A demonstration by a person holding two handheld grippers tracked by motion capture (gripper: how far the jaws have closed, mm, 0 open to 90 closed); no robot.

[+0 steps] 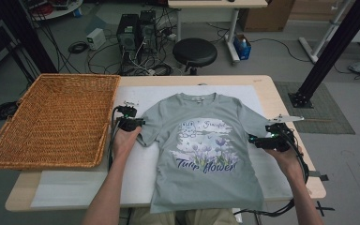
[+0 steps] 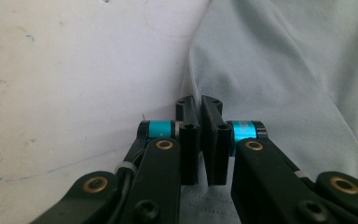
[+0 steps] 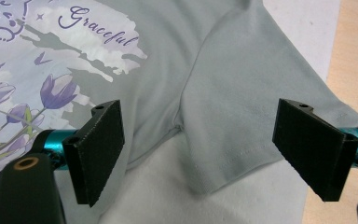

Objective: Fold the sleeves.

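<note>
A big wooden table, with a white sheet spread flat over most of the top. On the left end, a wide woven basket, brown and shallow, partly hanging over the table's edge.

In the middle of the white sheet, a grey-green T-shirt, face up, neck toward the far side, bottom hem hanging over the near edge. On the front, a picture of purple tulips with the words "Tulip flower" and "Graceful". Sleeves spread out to both sides.

Behind the table, on the floor, a round black stool, two dark computer boxes and lots of tangled cables.

Left gripper held in the left hand, right at the tip of the shirt's left-side sleeve. In the left gripper view, jaws pressed almost together with only a thin slit between, sitting at the sleeve's edge with grey-green cloth just under and past them. Cannot tell if any cloth is pinched in the slit.

Right gripper held in the right hand, beside the other sleeve. In the right gripper view, jaws spread wide apart, nothing between the pads, hanging above the sleeve's hem and the armpit seam, not touching the cloth.
</note>
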